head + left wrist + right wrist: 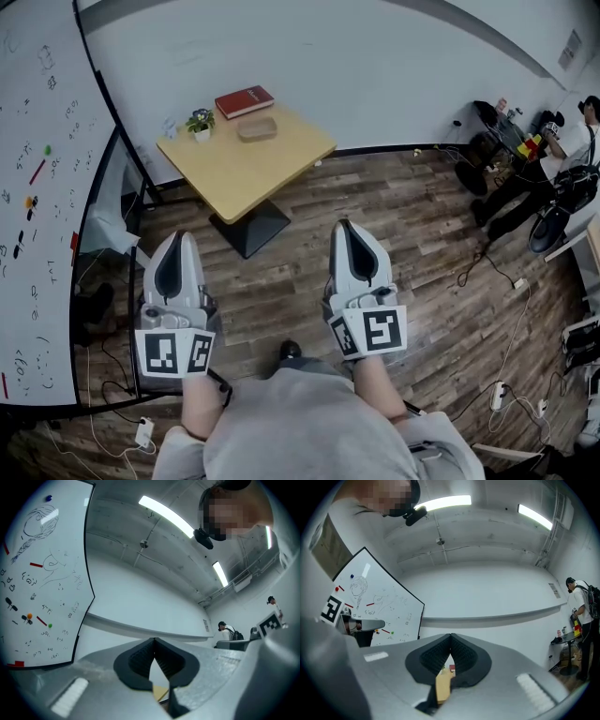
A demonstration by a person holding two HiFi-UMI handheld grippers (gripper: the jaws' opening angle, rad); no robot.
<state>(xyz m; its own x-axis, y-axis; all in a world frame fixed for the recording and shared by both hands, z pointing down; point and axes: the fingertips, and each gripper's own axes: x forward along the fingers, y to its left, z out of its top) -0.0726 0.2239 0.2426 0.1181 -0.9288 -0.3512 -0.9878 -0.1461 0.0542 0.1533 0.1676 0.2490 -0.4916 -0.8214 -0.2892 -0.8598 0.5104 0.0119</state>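
I hold both grippers over the wooden floor, tips aimed at a small wooden table [234, 173]. My left gripper [178, 236] has its jaws closed tip to tip with nothing between them, and so has my right gripper [345, 225]. On the table's far end lie a red book [245, 100], a small potted plant [200, 122] and a tan dish [257, 128]. In the left gripper view the left gripper [154, 641] frames a sliver of the table [161, 693]. In the right gripper view the right gripper [451, 637] frames the table [443, 686] and the red book [452, 668].
A large whiteboard [37, 187] stands along the left. The table's black base [248, 230] sits just ahead of the grippers. Cables [497, 281] and power strips trail over the floor at right. A person [562, 141] is at a cluttered stand at the far right.
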